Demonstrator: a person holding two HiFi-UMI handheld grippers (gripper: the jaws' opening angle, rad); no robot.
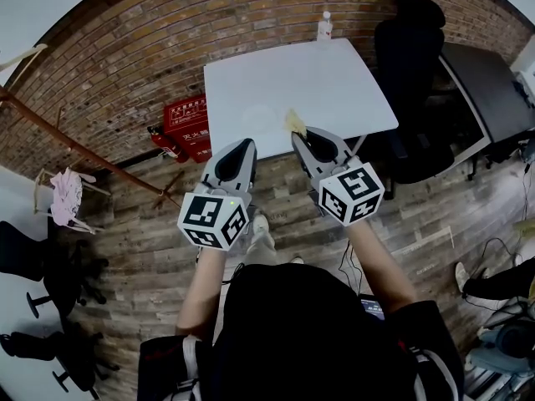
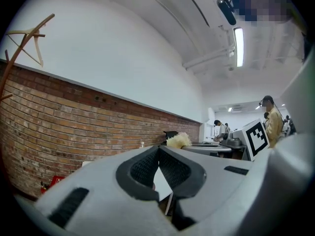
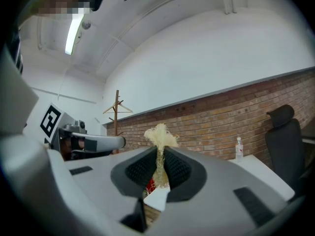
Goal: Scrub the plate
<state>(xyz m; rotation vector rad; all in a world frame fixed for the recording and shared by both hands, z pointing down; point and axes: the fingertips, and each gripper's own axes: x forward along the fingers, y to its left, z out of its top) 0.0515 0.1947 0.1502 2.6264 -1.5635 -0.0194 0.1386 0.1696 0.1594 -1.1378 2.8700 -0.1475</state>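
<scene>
My left gripper (image 1: 248, 144) is shut with nothing between its pads, held in the air just short of the white table's near edge (image 1: 251, 140). In its own view the left gripper's (image 2: 158, 149) jaws meet tip to tip. Beside it, my right gripper (image 1: 299, 132) is shut on a pale yellow fibrous scrubber (image 1: 294, 122), whose tuft sticks up above the pads (image 3: 160, 134). The same scrubber (image 2: 178, 140) shows in the left gripper view. A faint pale round shape (image 1: 264, 115) on the table may be the plate; I cannot tell.
A water bottle (image 1: 324, 26) stands at the table's far edge. A black office chair (image 1: 410, 48) and a dark desk (image 1: 489, 82) are to the right. A red fire-extinguisher box (image 1: 185, 128) sits by the brick wall on the left. People (image 2: 271, 122) stand far off.
</scene>
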